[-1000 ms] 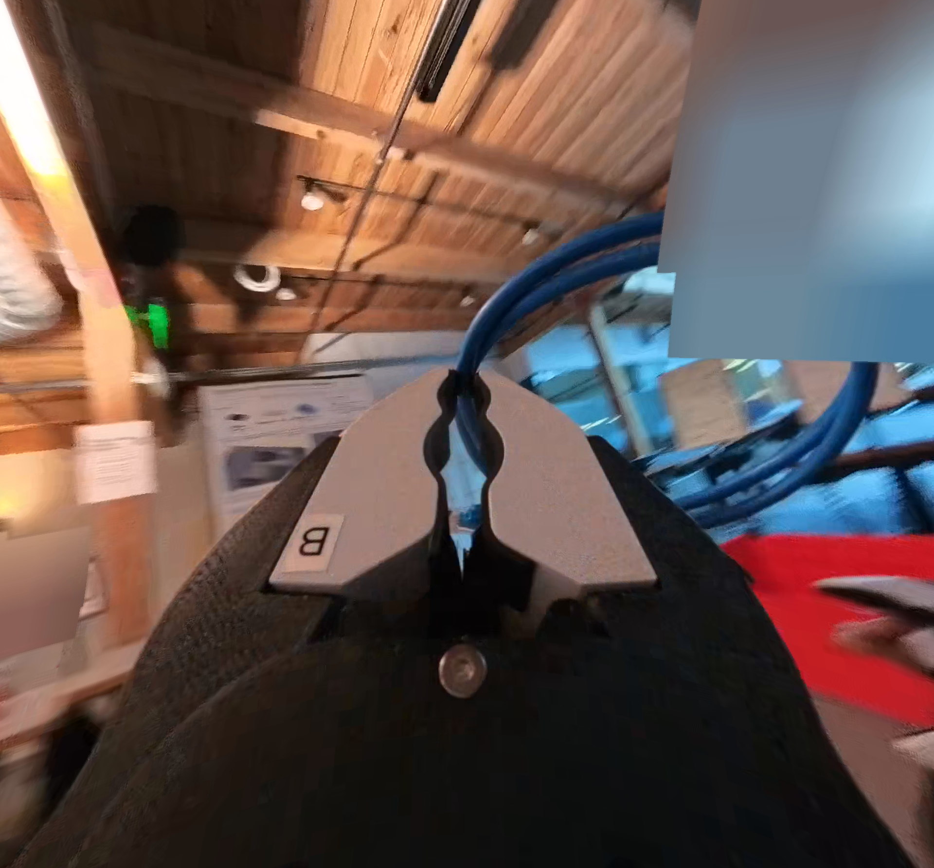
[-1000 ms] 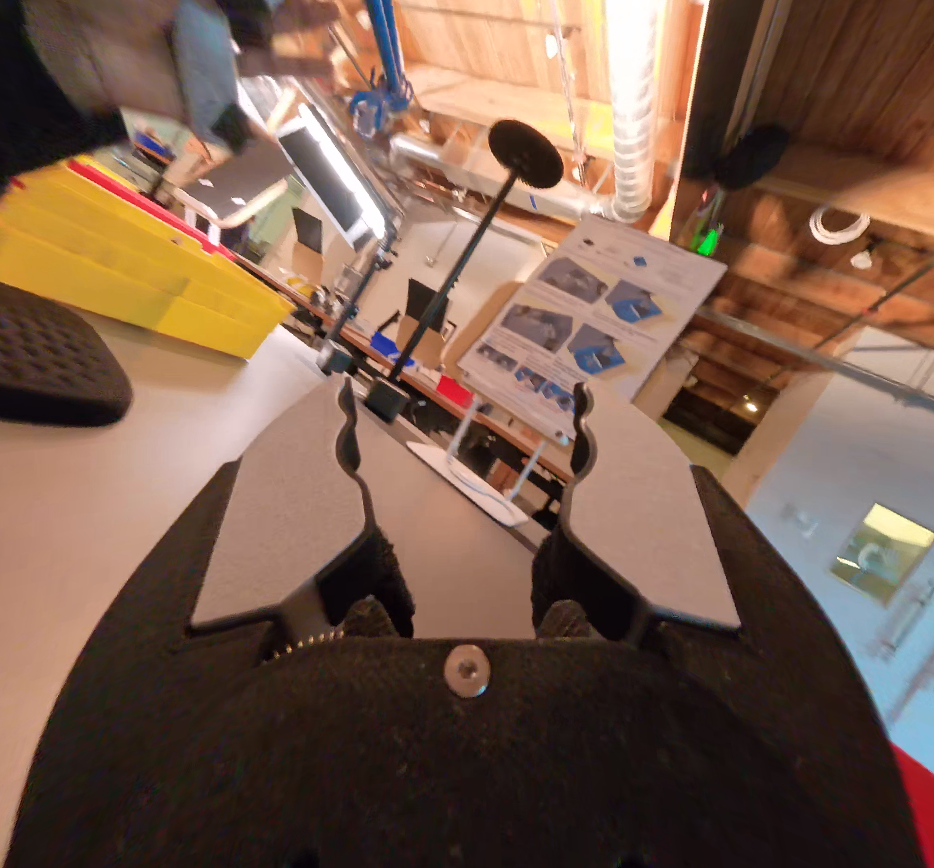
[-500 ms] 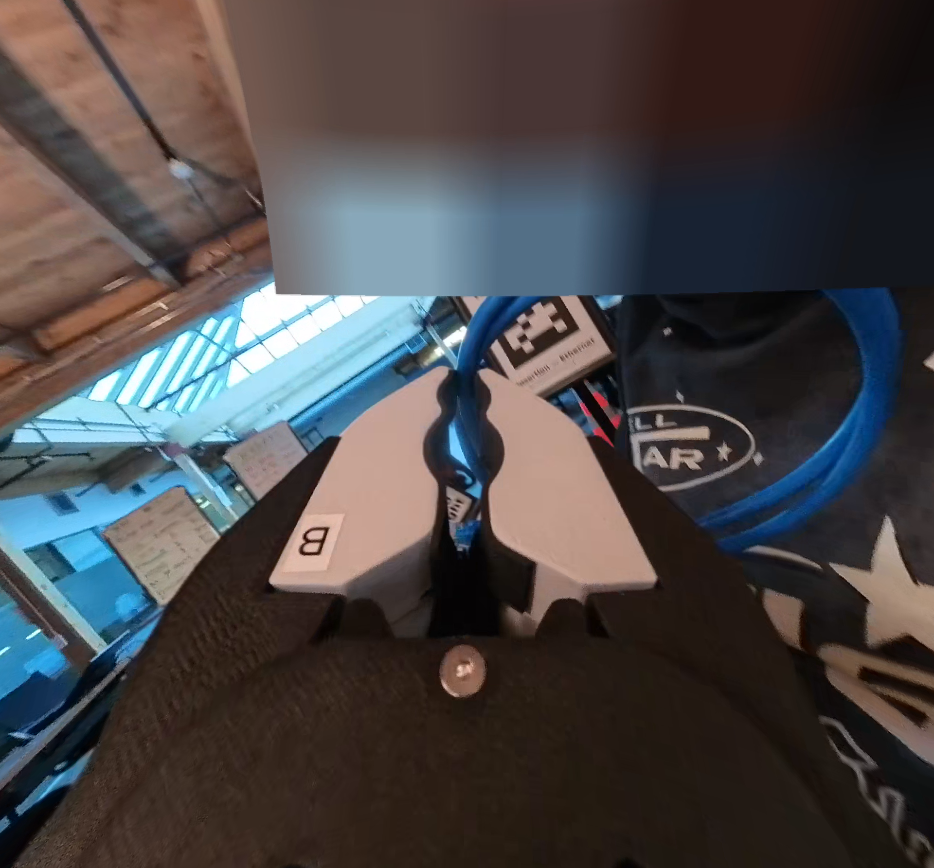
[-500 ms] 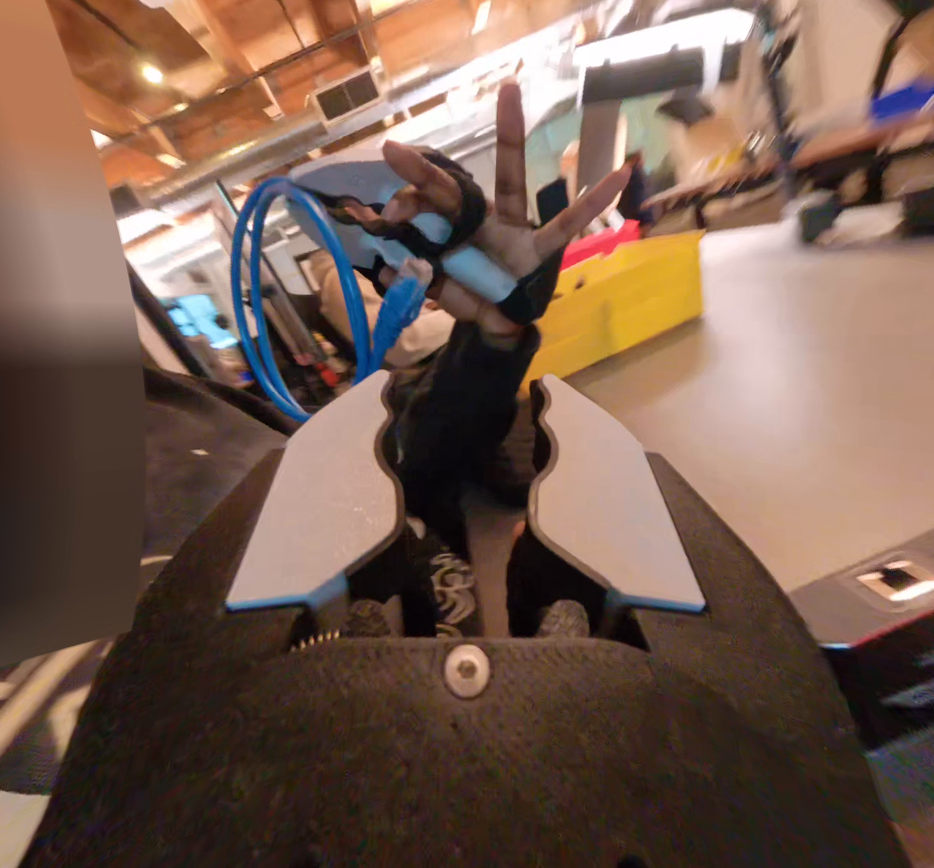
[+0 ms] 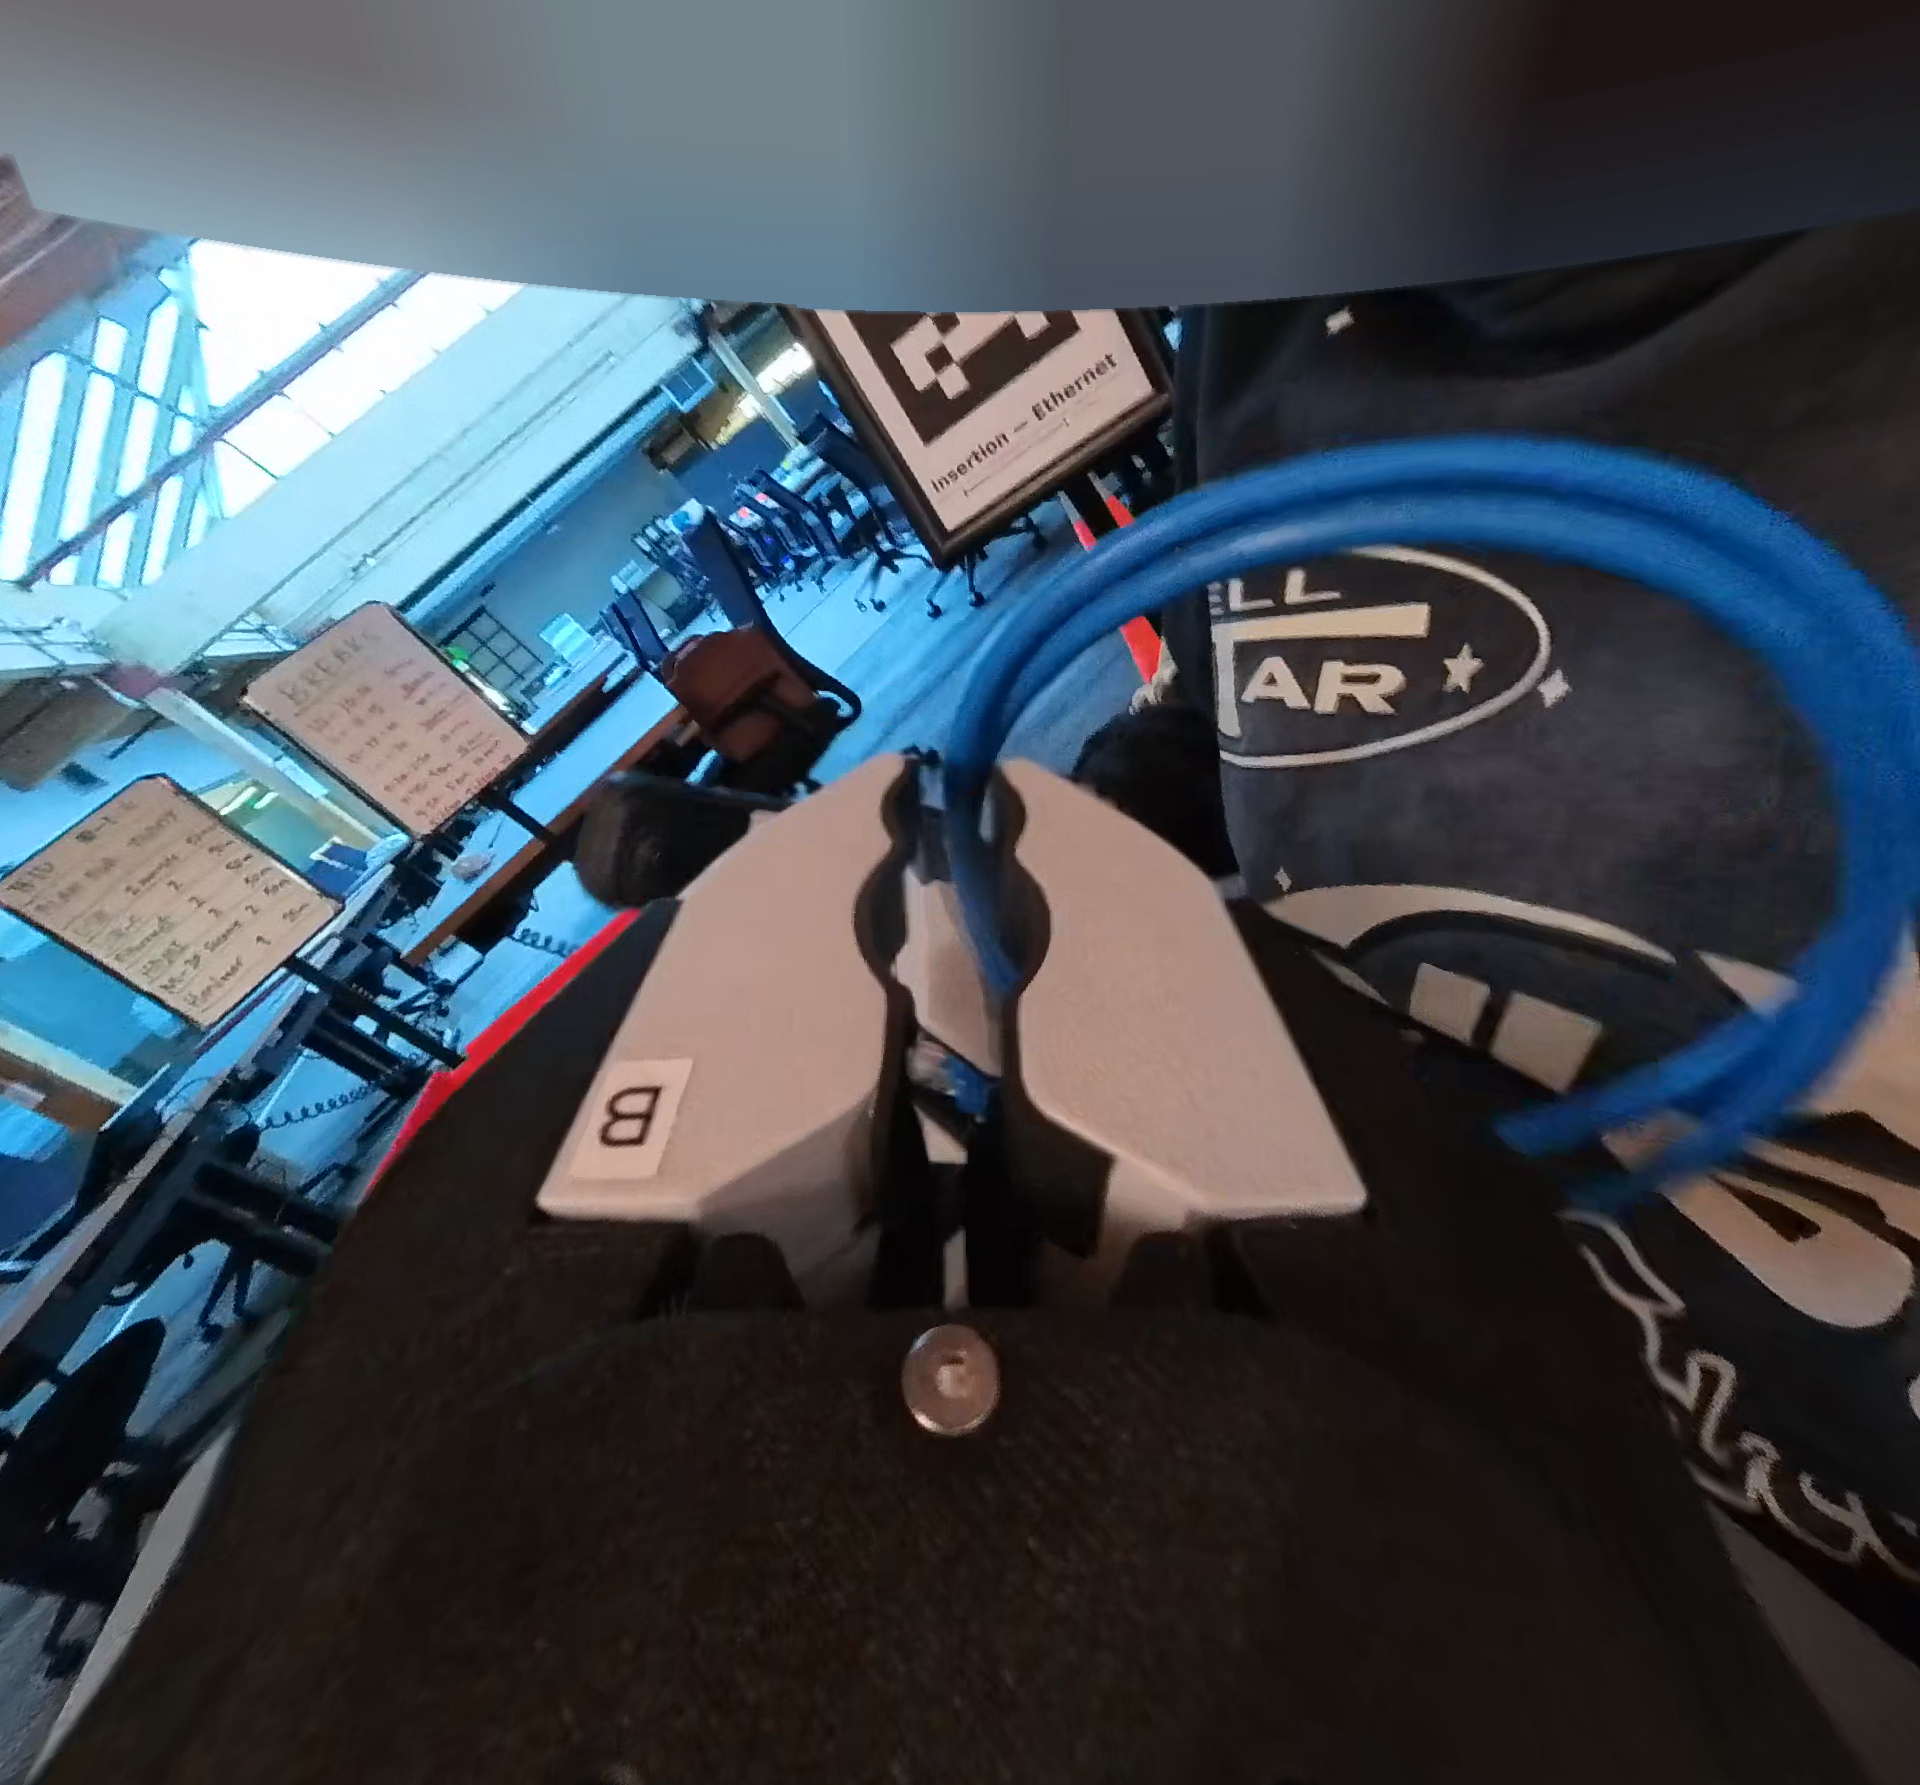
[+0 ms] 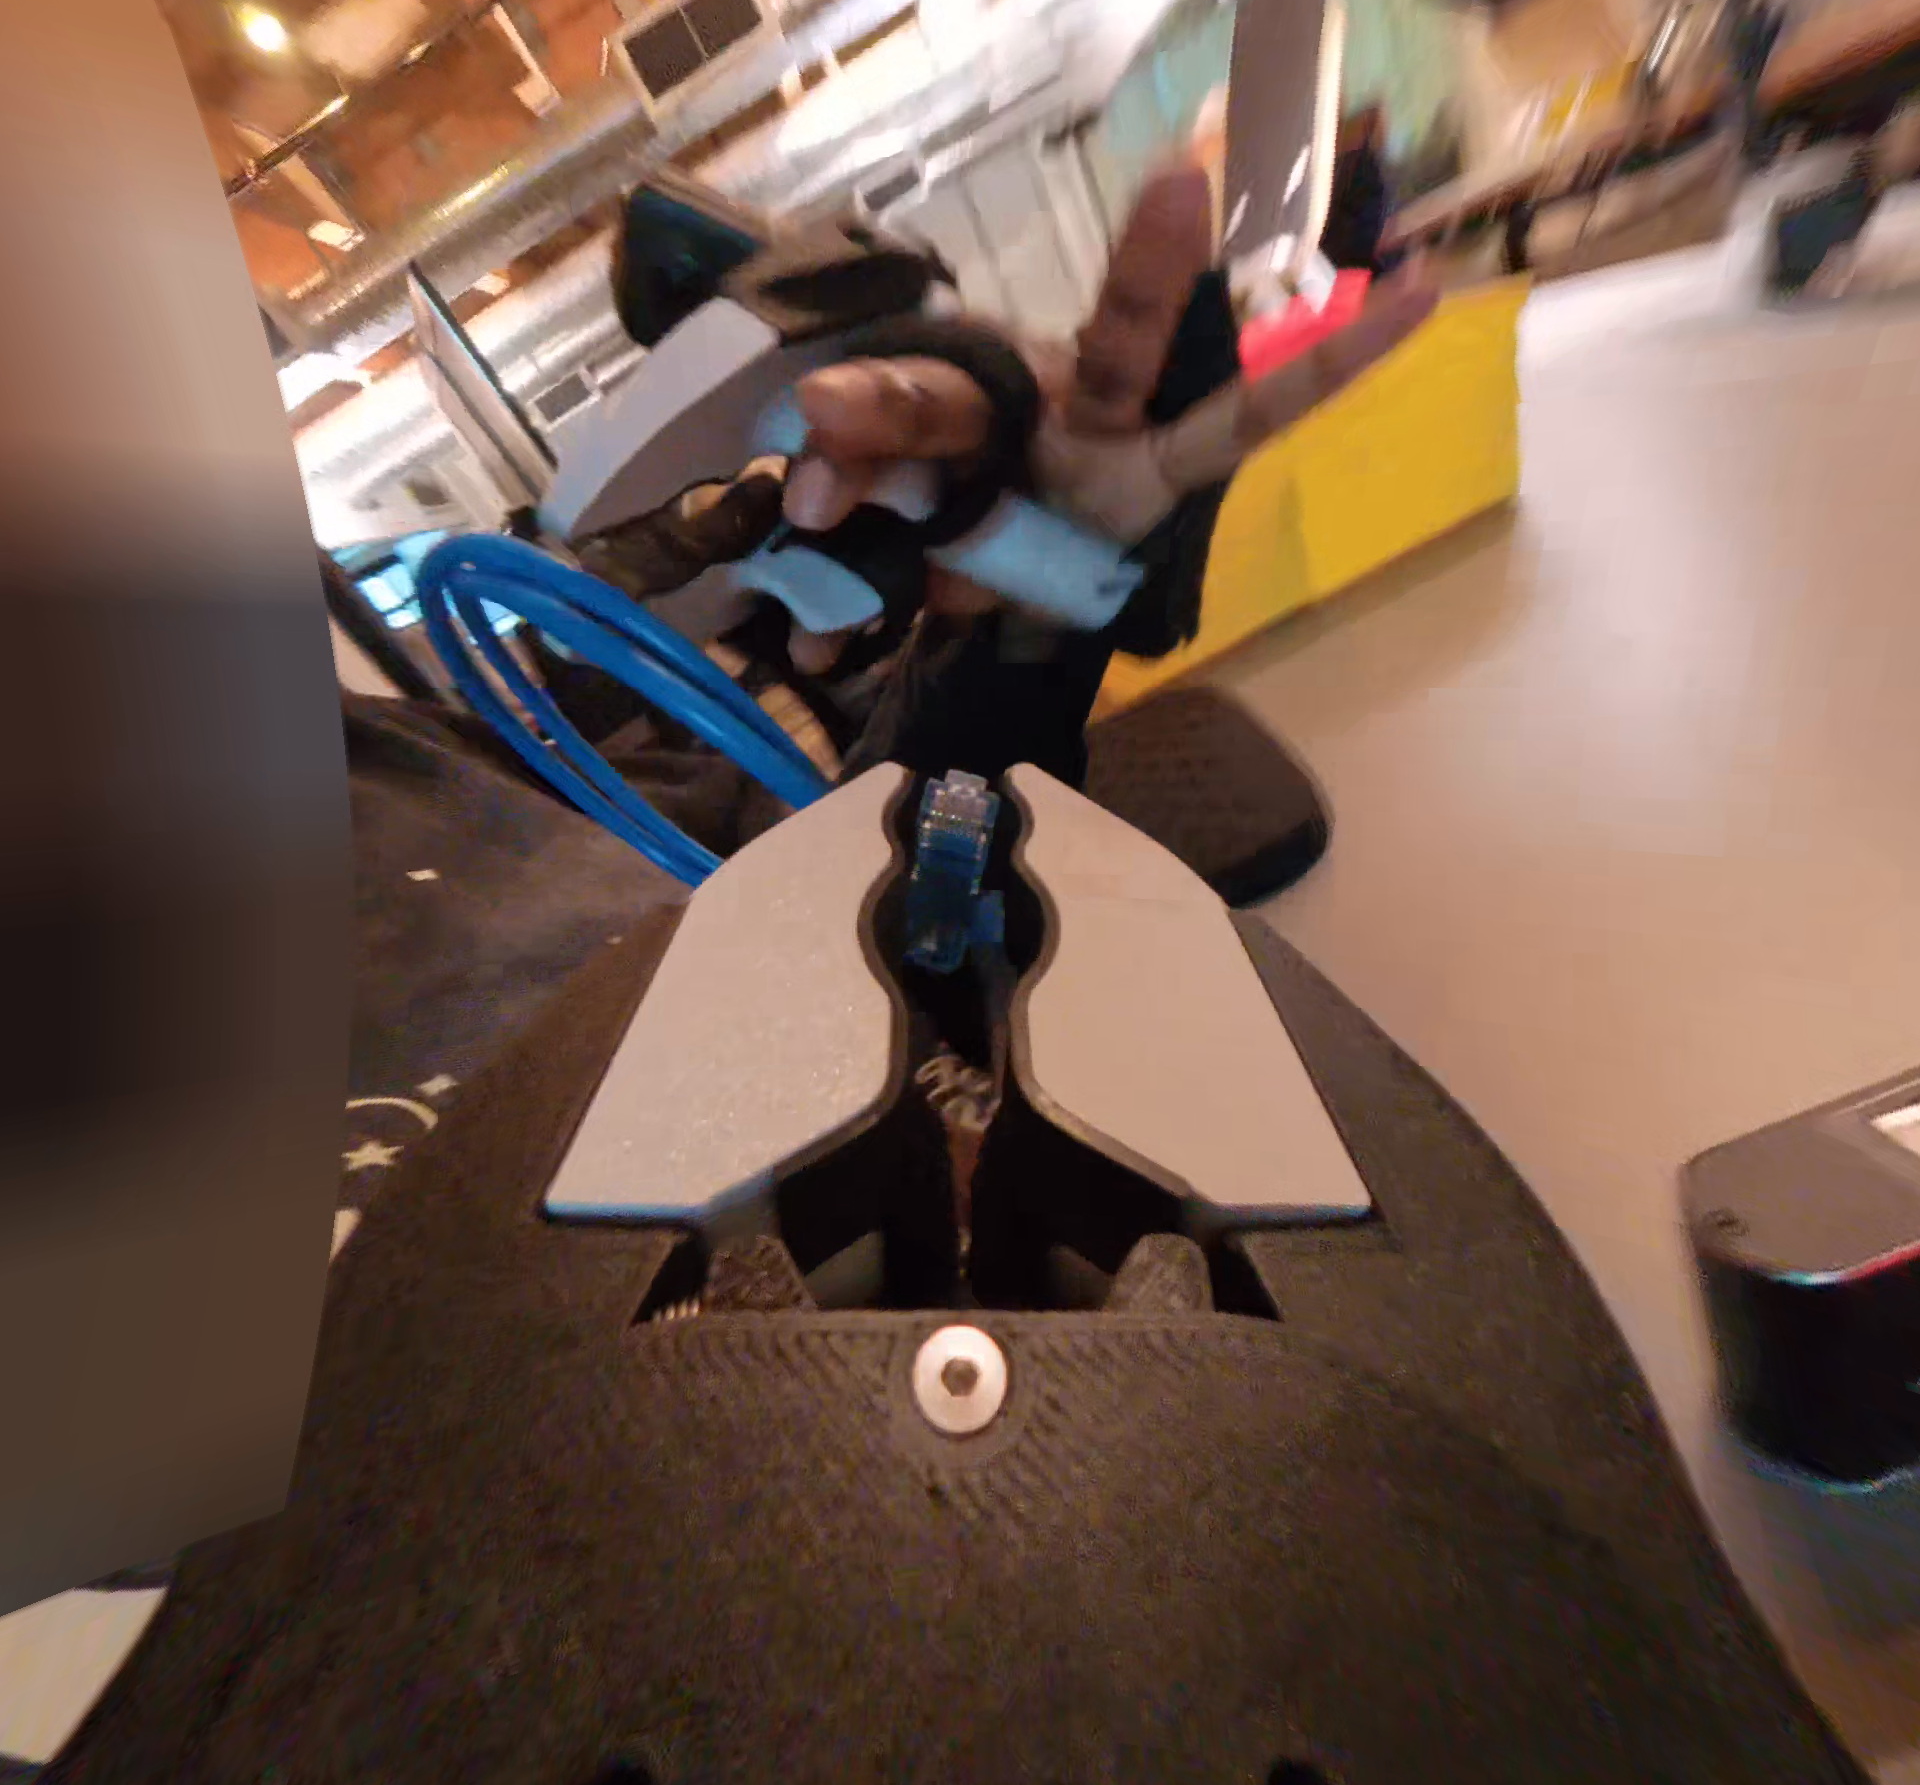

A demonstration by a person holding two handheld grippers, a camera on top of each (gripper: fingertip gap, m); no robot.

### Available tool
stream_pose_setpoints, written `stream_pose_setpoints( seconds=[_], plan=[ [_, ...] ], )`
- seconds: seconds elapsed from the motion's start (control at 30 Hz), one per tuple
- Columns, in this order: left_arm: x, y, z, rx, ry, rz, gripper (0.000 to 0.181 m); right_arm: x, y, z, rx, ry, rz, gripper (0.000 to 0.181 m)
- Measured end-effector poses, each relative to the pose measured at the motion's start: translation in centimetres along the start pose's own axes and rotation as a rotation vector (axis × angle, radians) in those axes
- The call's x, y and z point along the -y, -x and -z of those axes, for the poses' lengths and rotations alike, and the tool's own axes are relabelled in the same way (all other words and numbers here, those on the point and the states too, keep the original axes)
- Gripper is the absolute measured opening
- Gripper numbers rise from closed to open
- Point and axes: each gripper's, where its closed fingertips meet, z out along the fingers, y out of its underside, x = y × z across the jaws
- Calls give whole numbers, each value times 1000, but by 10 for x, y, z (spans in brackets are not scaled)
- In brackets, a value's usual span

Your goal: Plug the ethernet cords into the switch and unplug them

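Note:
A blue ethernet cord (image 5: 1455, 483) loops in the air in front of a person's dark shirt (image 5: 1558, 800). My left gripper (image 5: 956, 779) is shut on one end of it, and the cord runs out between the fingertips. My right gripper (image 6: 951, 785) is shut on the cord's other plug (image 6: 951, 862), which points forward between the fingers. The right wrist view also shows the cord's loop (image 6: 582, 675) and, blurred, the left gripper (image 6: 831, 530) in a hand. The black switch (image 6: 1818, 1299) sits on the table at the lower right.
The grey table (image 6: 1610, 748) carries a yellow bin (image 6: 1371, 499) at the back and a black pad (image 6: 1216, 790) near my right fingertips. In the left wrist view, a framed marker sign (image 5: 997, 416) and whiteboards (image 5: 166, 894) stand farther off. Spacing between my two grippers at the tips: around 7 centimeters.
My right gripper was open and has shut on the cord's free plug. The left gripper swung from facing the ceiling to facing the person's shirt, still holding the cord.

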Motion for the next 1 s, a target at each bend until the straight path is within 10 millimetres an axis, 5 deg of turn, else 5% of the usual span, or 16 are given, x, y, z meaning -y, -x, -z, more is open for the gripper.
stream_pose_setpoints(
  seconds=[0.1,0.23,0.5,0.67,0.87,1.0],
  plan=[
    [5,20,5,127,-57,61,48,29,8,22,-32,-195,328,12],
    [3,43,13,245,-137,223,54,43,33,44,-12,-352,702,12],
    [-70,39,-23,264,257,236,48,40,43,48,77,-440,754,12],
    [-81,15,-46,128,287,304,8,36,41,48,80,-416,772,12],
    [-82,9,-30,74,426,335,6,29,35,41,13,-317,838,12],
    [-94,9,1,124,746,216,5,16,10,30,-138,-156,947,13]
  ],
)
